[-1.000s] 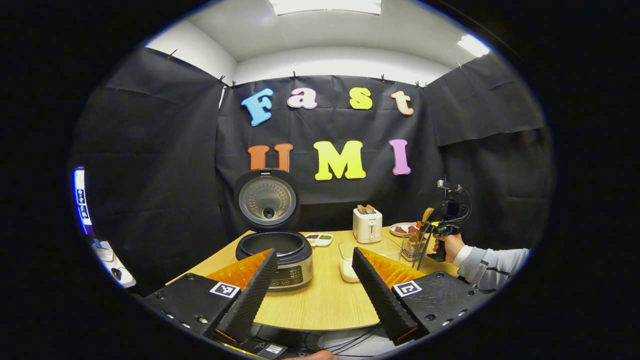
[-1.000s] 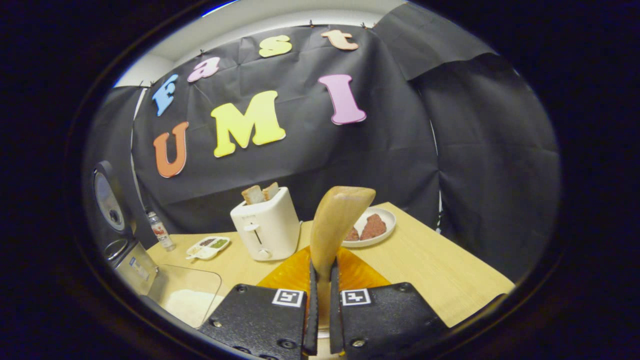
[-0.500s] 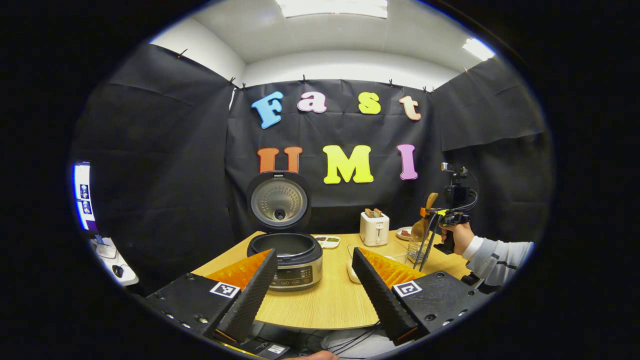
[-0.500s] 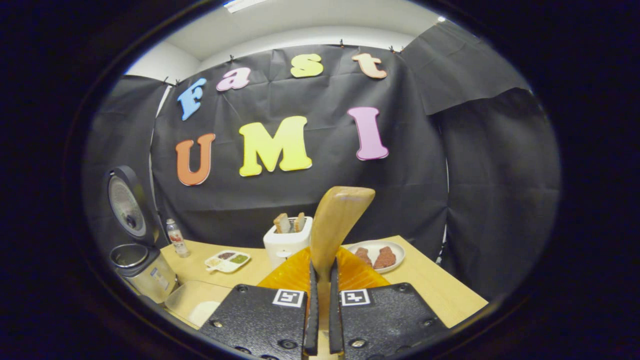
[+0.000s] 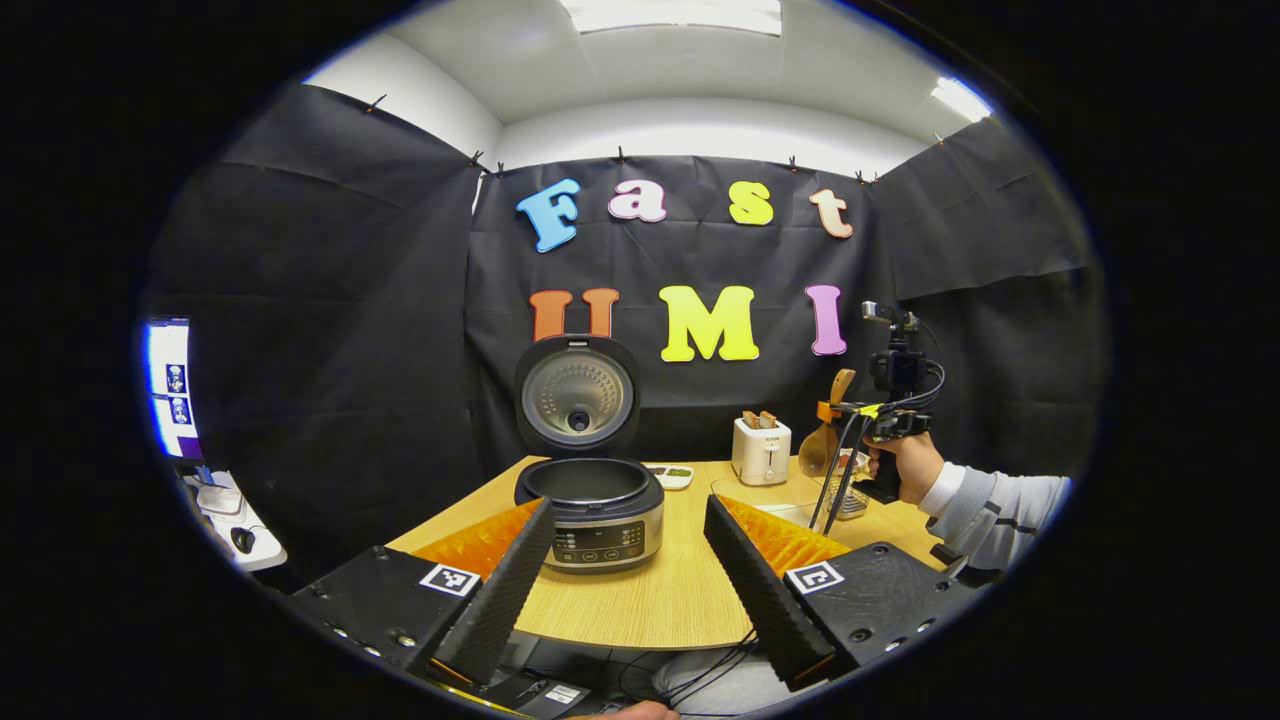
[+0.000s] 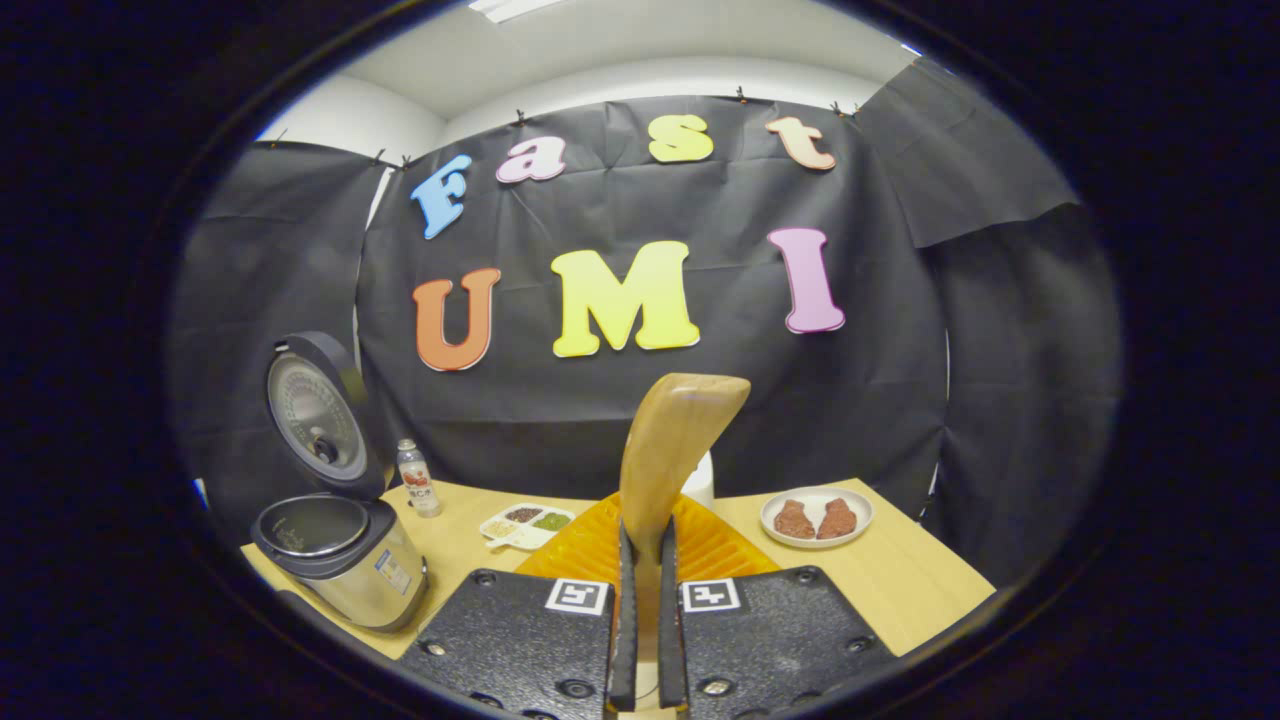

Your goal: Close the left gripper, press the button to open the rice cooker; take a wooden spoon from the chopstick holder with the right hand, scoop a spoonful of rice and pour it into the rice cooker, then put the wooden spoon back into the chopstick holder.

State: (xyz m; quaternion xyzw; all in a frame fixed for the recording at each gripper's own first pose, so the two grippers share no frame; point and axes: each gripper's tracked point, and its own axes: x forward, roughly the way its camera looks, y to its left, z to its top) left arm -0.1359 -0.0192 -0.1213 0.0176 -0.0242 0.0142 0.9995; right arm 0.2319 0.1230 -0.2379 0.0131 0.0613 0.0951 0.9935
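Gripping the wooden spoon (image 6: 672, 440), right gripper (image 6: 640, 640) jaws hide its handle; left gripper (image 5: 625, 585) jaws gape empty.

Bench (image 5: 660, 600): light wood-grain top, rounded near edge.

On it, per left gripper view:
- Rice cooker (image 5: 596, 512), approx centre-left, lid up at 12 o'clock of pot.
- Sectioned condiment dish (image 5: 672, 474), just behind cooker at 1 o'clock.
- Toaster (image 5: 761, 449) w/ two bread slices, far side, 2 o'clock of cooker.
- Clear container (image 5: 770, 497), in front of toaster.
- Wire chopstick holder (image 5: 850, 497), 3 o'clock end.

Per right gripper view:
- Small bottle (image 6: 416, 479), just beside cooker, back edge.
- Plate (image 6: 816, 516) w/ two brown pieces, 3 o'clock side.
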